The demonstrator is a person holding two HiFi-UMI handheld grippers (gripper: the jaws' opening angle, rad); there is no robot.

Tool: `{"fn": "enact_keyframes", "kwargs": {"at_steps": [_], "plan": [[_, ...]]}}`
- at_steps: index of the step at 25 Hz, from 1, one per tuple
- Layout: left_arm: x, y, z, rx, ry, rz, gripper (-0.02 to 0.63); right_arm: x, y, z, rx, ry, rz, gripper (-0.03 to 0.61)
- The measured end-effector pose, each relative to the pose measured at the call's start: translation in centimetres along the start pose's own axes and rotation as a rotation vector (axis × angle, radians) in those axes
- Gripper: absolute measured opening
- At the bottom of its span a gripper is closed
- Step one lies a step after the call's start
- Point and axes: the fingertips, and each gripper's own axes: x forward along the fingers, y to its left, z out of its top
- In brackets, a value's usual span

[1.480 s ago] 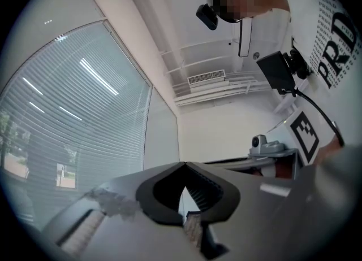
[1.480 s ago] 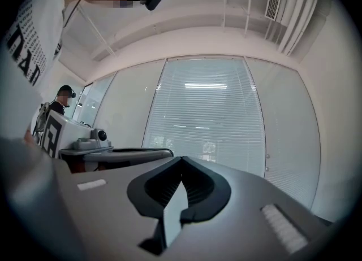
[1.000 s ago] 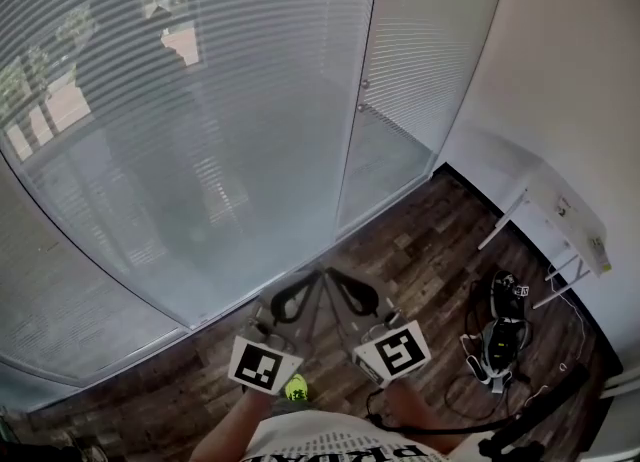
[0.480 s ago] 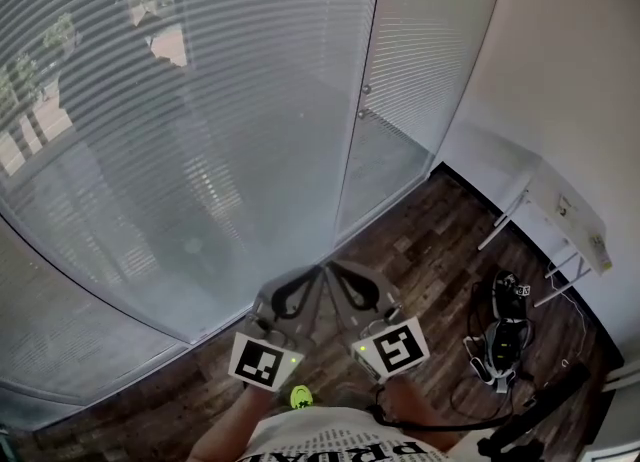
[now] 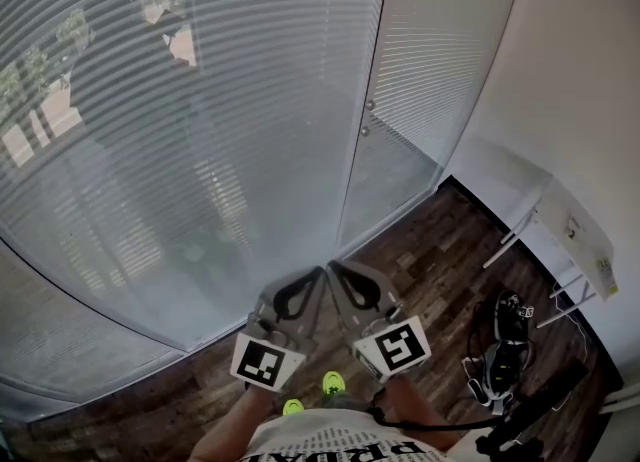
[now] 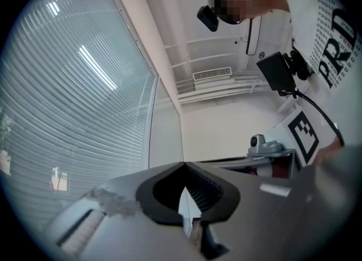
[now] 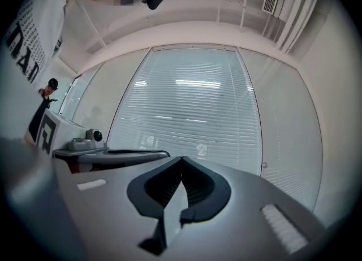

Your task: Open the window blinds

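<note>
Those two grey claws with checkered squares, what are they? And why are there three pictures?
They are hand-held tools. A person holds a left gripper and a right gripper, each with two jaws that pinch. One picture comes from a camera on the person's head, looking down at the dark wooden floor and the white slatted window blinds. The other two come from cameras riding on each gripper, looking along its jaws. Both pairs of jaws are pressed together and hold nothing. They point toward the blinds.

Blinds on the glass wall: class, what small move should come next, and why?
Probably raise the right gripper toward the small knobs on the frame beside the blinds: the slats look closed; it and the left gripper are shut, holding nothing.
</note>
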Motion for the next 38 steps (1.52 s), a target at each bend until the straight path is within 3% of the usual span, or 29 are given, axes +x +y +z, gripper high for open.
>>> {"fn": "enact_keyframes", "kwargs": {"at_steps": [12, 17, 24, 38], "plan": [[8.5, -0.5, -0.9, 0.039, 0.017, 0.072, -0.008, 0.7, -8.1, 0.6, -0.006, -0.020, 0.091, 0.008], [11.5, -0.4, -3.0, 0.047, 0.032, 0.100, -0.009, 1.0, -11.3, -1.1, 0.000, -0.018, 0.124, 0.009], [12.0, 0.7, -3.4, 0.050, 0.037, 0.128, -0.008, 2.1, -11.7, -1.6, 0.002, -0.014, 0.147, 0.008], [16.4, 5.7, -5.6, 0.024, 0.006, 0.063, -0.009, 7.6, -15.7, -3.2, -0.041, -0.013, 0.088, 0.009]]}}
